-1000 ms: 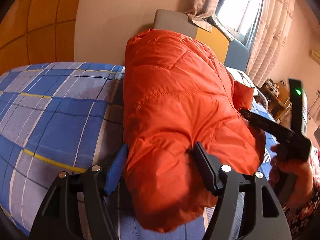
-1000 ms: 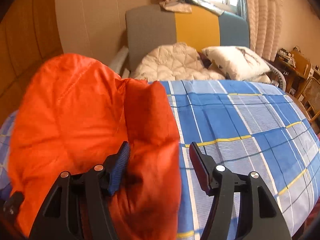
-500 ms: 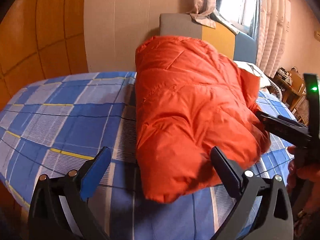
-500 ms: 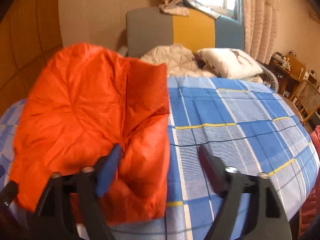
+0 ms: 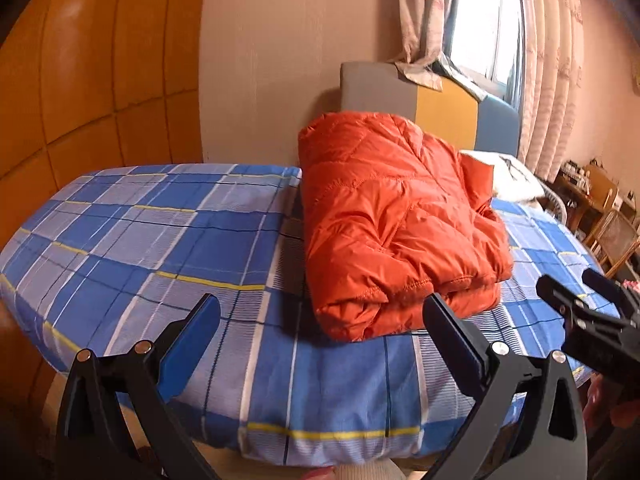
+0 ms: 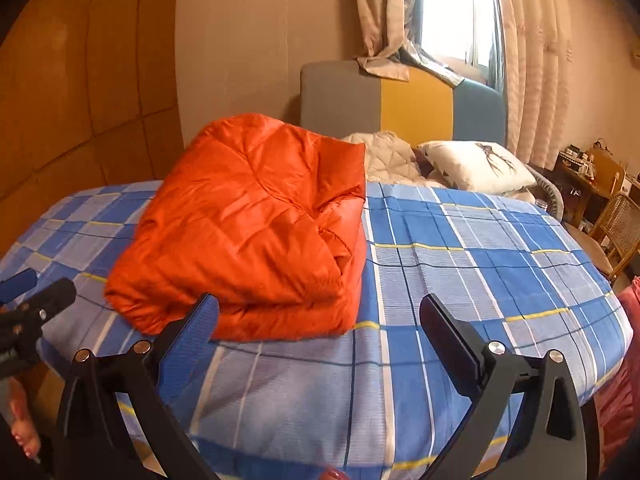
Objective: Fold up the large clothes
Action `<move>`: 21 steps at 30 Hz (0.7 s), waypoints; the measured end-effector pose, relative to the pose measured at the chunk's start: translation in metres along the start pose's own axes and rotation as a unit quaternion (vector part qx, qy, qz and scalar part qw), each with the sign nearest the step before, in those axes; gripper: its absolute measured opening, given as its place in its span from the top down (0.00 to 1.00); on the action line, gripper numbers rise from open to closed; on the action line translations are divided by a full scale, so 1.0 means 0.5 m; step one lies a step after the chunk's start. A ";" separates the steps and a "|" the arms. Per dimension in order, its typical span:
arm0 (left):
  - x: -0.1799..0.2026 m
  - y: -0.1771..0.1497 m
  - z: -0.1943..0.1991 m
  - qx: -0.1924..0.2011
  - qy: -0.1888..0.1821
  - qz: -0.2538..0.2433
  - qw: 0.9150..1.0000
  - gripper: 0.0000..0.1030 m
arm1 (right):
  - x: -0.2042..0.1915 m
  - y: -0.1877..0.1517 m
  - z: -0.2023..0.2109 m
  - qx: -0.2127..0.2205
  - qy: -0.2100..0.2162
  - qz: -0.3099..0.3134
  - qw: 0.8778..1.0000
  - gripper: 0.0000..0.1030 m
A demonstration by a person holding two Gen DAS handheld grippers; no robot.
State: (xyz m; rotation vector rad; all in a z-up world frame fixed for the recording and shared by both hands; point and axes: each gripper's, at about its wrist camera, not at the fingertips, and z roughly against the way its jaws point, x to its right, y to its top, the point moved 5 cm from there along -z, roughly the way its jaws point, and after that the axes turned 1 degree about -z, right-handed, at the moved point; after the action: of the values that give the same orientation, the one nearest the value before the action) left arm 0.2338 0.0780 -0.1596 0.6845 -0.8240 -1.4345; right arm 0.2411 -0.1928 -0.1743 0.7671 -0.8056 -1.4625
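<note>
An orange puffy jacket (image 5: pixel 392 216) lies folded in a thick bundle on the blue plaid bed (image 5: pixel 160 240). My left gripper (image 5: pixel 320 304) is open, back from the jacket's near edge, with nothing between its fingers. At the right edge of the left wrist view, the right gripper (image 5: pixel 580 312) is held by a hand. In the right wrist view the jacket (image 6: pixel 256 232) sits left of centre on the bed (image 6: pixel 480 272). My right gripper (image 6: pixel 318 304) has its jaws opening wide, clear of the cloth. The left gripper (image 6: pixel 36 292) shows at the far left.
A grey, yellow and blue headboard (image 6: pixel 400 100) stands behind the bed. A white pillow (image 6: pixel 476 166) and a beige quilt (image 6: pixel 390 156) lie at its head. Curtains (image 6: pixel 532 60) hang by the window. A wicker chair (image 6: pixel 620 232) and a cluttered desk (image 6: pixel 592 176) stand at the right.
Both grippers opened, let go of the orange jacket and drew back from it toward the bed's near edge. The jacket now rests folded on the bed.
</note>
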 end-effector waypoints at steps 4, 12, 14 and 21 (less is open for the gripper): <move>-0.017 -0.010 0.031 0.007 0.004 0.011 1.000 0.02 | -0.010 -0.001 0.030 0.013 0.007 -0.011 1.000 0.03; -0.014 -0.024 0.071 0.031 0.044 -0.016 0.998 0.02 | -0.031 0.000 0.068 0.032 0.015 -0.002 0.999 0.03; -0.012 -0.021 0.073 0.031 0.042 -0.013 0.999 0.02 | -0.031 -0.002 0.073 0.035 0.012 -0.001 0.999 0.03; -0.003 -0.023 0.075 0.030 0.035 -0.013 0.999 0.02 | -0.029 -0.010 0.076 0.034 0.011 0.001 0.999 0.03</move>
State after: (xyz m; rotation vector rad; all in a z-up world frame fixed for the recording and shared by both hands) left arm 0.1965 0.0819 -0.1481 0.7897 -0.8090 -1.4053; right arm 0.2070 -0.1767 -0.1580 0.8325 -0.8434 -1.4282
